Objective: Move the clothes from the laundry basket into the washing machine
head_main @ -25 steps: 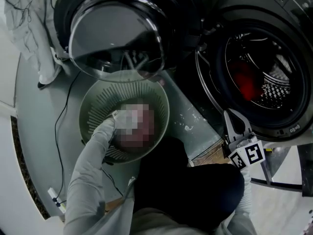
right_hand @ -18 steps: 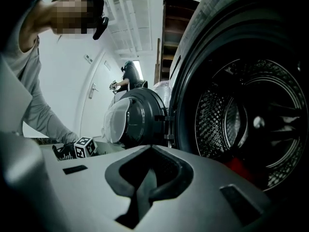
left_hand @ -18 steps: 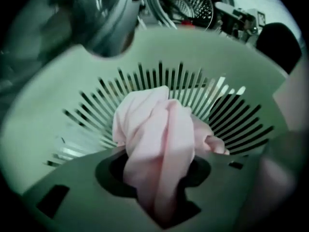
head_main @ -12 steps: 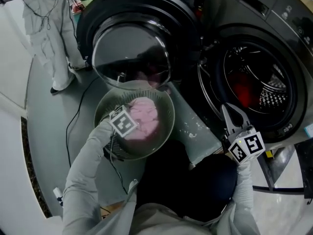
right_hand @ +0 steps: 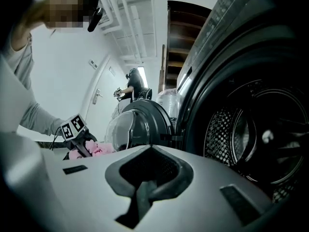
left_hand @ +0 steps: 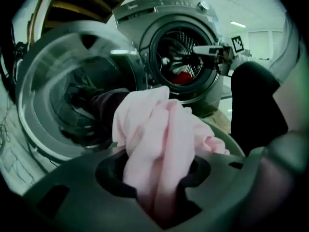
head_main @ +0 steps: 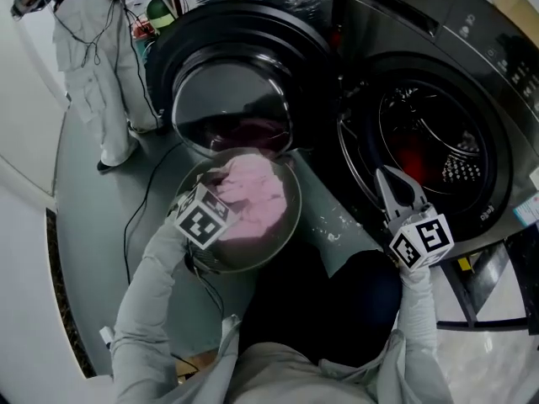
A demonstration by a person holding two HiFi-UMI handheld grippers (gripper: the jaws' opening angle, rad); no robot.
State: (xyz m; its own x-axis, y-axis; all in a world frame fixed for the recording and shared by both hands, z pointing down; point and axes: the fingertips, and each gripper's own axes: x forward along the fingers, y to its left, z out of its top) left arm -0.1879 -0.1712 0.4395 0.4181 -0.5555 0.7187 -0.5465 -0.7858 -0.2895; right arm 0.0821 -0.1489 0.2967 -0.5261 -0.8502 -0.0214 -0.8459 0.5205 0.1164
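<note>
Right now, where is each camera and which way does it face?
Head view: on the head, looking down at basket, washing machine; sleeves, left gripper, right gripper show.
Left gripper view: on it, facing the drum; jaws grip pink garment.
Right gripper view: on it, facing level toward the door; jaws shut.
Shared: each gripper view shows the other gripper.

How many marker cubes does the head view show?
2. One cube is on the left gripper, holding pink cloth over the basket; the other is on the right gripper beside the washing machine.
</note>
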